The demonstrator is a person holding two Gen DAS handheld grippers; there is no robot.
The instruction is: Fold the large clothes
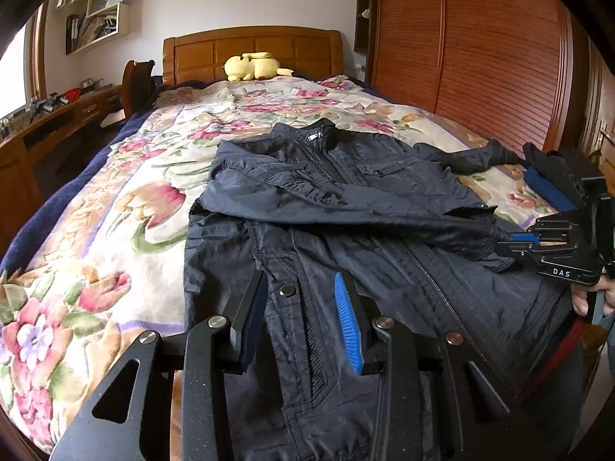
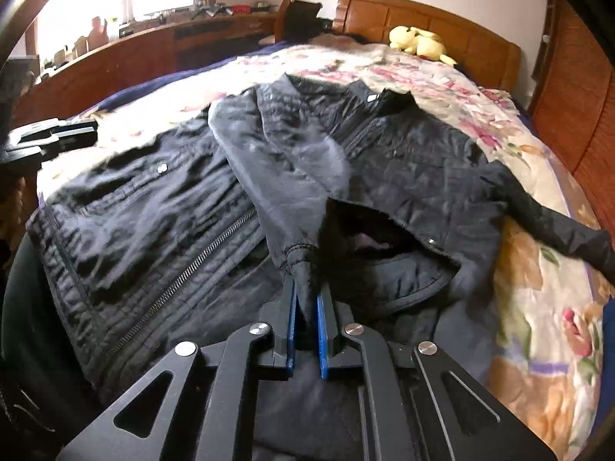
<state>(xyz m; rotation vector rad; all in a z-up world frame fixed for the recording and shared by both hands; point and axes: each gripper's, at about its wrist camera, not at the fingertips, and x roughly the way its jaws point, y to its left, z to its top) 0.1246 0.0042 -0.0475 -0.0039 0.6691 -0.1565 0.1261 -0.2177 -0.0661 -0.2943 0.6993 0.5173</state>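
**Sleeve cuff pinched, jacket half folded**

Your dark jacket (image 1: 346,207) lies zipped, front up, on the floral bed (image 1: 115,199), one sleeve (image 2: 269,176) already across the chest. It looks light, limp and slick (expect it to slide), so grip seams or cuffs. Your right gripper (image 2: 306,299) points down, jaws narrow on that cuff. Your left gripper (image 1: 303,307) hovers over the hem, jaws partly open, empty.

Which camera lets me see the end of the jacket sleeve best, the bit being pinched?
The right wrist view. There the sleeve cuff sits close up, pinched in the right gripper. In the left wrist view the sleeve crosses the jacket toward the right gripper at the picture's edge, so the cuff looks small and partly hidden.
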